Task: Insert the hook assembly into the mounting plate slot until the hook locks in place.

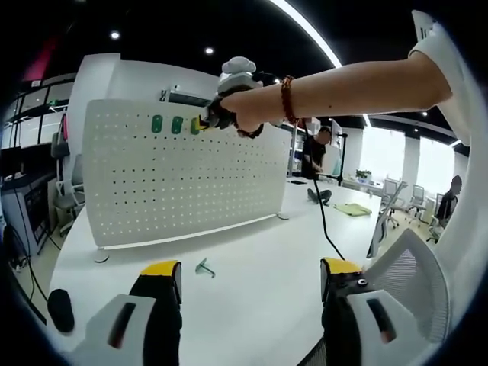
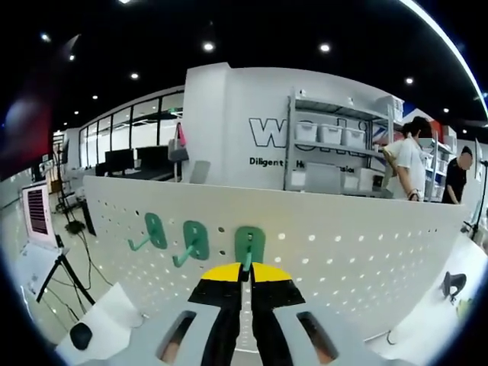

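Observation:
A white pegboard mounting plate (image 1: 183, 183) stands upright on the white table (image 1: 259, 252). Two green hooks (image 1: 156, 123) (image 1: 177, 124) sit in its top row. Beside them a third green hook (image 2: 248, 242) rests against the plate (image 2: 343, 252), its stem pinched in my right gripper (image 2: 244, 272), which is shut on it. In the left gripper view a person's hand holds that right gripper (image 1: 203, 122) at the board's top edge. One more green hook (image 1: 204, 267) lies loose on the table. My left gripper (image 1: 250, 271) hangs open low over the table with nothing between its jaws.
A black object (image 1: 61, 309) lies near the table's left edge. A white mesh chair (image 1: 408, 278) stands at the right, and a black cable (image 1: 324, 221) runs across the table. Behind the board are shelves (image 2: 328, 152) and people (image 2: 408, 164).

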Demonstrator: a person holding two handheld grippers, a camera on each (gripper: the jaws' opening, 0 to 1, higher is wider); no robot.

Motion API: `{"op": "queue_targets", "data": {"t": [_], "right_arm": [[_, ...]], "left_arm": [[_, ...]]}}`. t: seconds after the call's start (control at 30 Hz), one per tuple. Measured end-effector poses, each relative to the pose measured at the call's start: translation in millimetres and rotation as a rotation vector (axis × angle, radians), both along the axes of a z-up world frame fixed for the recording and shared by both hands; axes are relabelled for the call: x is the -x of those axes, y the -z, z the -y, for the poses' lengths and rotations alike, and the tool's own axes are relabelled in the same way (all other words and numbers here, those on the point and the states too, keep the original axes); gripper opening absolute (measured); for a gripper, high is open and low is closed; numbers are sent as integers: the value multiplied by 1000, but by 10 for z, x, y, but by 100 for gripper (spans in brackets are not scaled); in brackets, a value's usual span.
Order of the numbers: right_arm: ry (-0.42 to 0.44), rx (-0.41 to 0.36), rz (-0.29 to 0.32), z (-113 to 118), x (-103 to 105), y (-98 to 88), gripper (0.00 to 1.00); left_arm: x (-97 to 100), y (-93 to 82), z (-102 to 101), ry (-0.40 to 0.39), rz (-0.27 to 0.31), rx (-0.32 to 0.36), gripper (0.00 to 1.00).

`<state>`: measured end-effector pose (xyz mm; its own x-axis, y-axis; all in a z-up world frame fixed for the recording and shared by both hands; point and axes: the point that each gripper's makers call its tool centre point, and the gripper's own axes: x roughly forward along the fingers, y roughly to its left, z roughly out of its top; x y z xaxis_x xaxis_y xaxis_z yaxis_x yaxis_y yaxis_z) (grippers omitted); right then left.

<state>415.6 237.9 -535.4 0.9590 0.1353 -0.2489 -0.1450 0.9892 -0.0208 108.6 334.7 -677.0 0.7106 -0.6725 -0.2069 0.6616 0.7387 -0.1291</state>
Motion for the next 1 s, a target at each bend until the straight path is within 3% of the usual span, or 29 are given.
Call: {"op": "queue_targets", "data": {"t": [0.23, 0.37, 0.53, 0.7, 1.0], "right_arm": [[16, -30, -10, 24, -13, -4, 1], [-7, 122, 11, 21, -9, -13, 0], [3, 152, 21, 9, -9, -11, 1], [19, 104, 15, 24, -4, -8, 1], [17, 108, 21, 47, -5, -4, 1]], "left_arm": [[-10, -6, 7, 1, 1, 2, 76], [-8, 0, 6, 3, -1, 1, 76], [-8, -2, -17, -3, 0, 1, 76], [0, 16, -35, -9, -6, 3, 76], [9, 3, 5, 3, -4, 1, 75]]}}
